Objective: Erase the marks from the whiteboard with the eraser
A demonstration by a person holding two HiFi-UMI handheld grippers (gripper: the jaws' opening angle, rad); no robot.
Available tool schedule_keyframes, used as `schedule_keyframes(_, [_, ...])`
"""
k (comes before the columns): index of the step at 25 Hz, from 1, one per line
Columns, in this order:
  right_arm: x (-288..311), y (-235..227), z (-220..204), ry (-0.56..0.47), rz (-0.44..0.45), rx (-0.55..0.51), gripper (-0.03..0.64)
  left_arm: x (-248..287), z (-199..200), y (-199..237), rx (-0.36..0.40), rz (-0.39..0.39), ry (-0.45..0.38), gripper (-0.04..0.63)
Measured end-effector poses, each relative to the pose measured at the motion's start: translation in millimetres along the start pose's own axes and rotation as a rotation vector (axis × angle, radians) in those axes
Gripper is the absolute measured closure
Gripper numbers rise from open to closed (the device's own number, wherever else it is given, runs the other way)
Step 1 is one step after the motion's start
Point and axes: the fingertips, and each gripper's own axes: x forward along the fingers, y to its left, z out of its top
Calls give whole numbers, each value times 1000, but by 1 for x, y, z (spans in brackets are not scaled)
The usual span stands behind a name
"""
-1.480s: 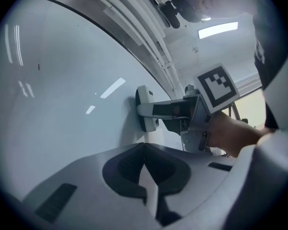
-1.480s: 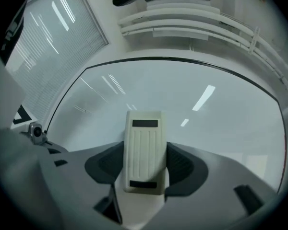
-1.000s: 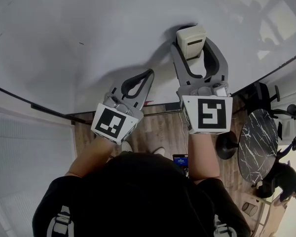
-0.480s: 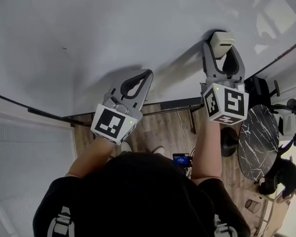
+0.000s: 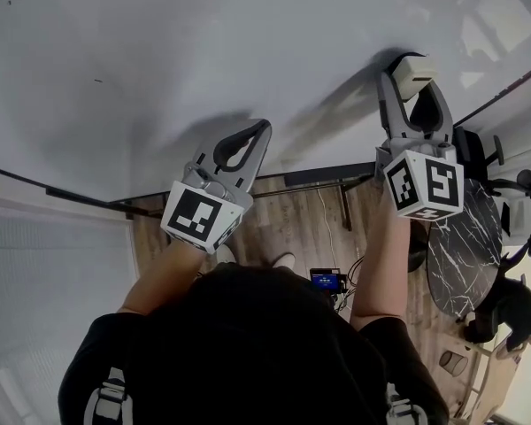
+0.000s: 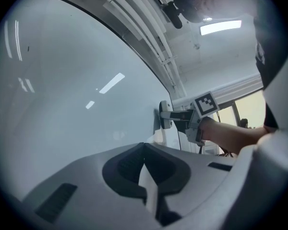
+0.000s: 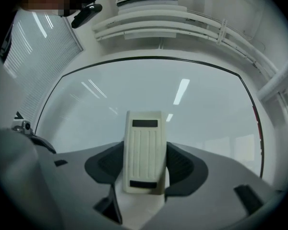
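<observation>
The whiteboard (image 5: 203,51) fills the upper part of the head view. A tiny dark mark (image 5: 97,81) shows on it at the left. My right gripper (image 5: 413,80) is shut on the cream eraser (image 5: 412,75), which is pressed against the board near its lower right edge. In the right gripper view the ribbed eraser (image 7: 144,150) stands between the jaws, facing the whiteboard (image 7: 182,104). My left gripper (image 5: 257,134) is shut with nothing in it, close to the board's lower edge. The left gripper view shows the eraser (image 6: 165,115) on the board.
The board's dark frame (image 5: 62,195) runs along its lower edge. Below it lie a wooden floor (image 5: 292,228), a round marble table (image 5: 460,251) and black chairs (image 5: 509,312) at the right. Window blinds (image 7: 33,56) hang left of the board.
My right gripper with the eraser has swept right along the board, from the middle toward its lower right edge. The left gripper has hardly moved.
</observation>
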Motion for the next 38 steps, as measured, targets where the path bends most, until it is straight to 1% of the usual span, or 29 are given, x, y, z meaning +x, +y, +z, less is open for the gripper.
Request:
schedule_keyframes(5, [-17,29,15,-31,117,7,363,-5,1,9,4,-8,11,591])
schedule_keyframes(7, [-25,46,13,-28,173,6,362,-9,-3,9,-4,-19,15,591])
schedule_keyframes(10, [-40,81,-8,-7,252,-7,362,-25,-17,5,-3,-45,-2,591])
schedule_keyframes(12, [-49,98,-24,10,290,-3,362,-34,-23,1,-2,-54,-10,591])
schedule_keyframes(18, [-69,145,-71,53,384,40,362,-53,-47,-2,-27,-73,24,591])
schedule_keyframes(22, [-82,165,-98,83,416,120,362,-64,-57,-7,-41,-89,30,591])
schedule_keyframes(24, [-88,173,-109,83,424,171,362,-70,-64,-8,-52,-95,32,591])
schedule_keyframes(26, [-94,180,-121,89,427,200,362,-75,-74,-10,-56,-102,39,591])
schedule_keyframes(29, [-104,193,-137,101,441,213,362,-83,-88,-13,-54,-111,55,591])
schedule_keyframes(31, [-108,201,-148,116,447,201,362,-89,-98,-15,-47,-114,63,591])
schedule_keyframes(34, [-112,206,-162,159,433,168,362,-93,-110,-18,-42,-119,73,591])
schedule_keyframes(38, [-113,206,-173,176,414,179,362,-96,-114,-20,-64,-116,75,591])
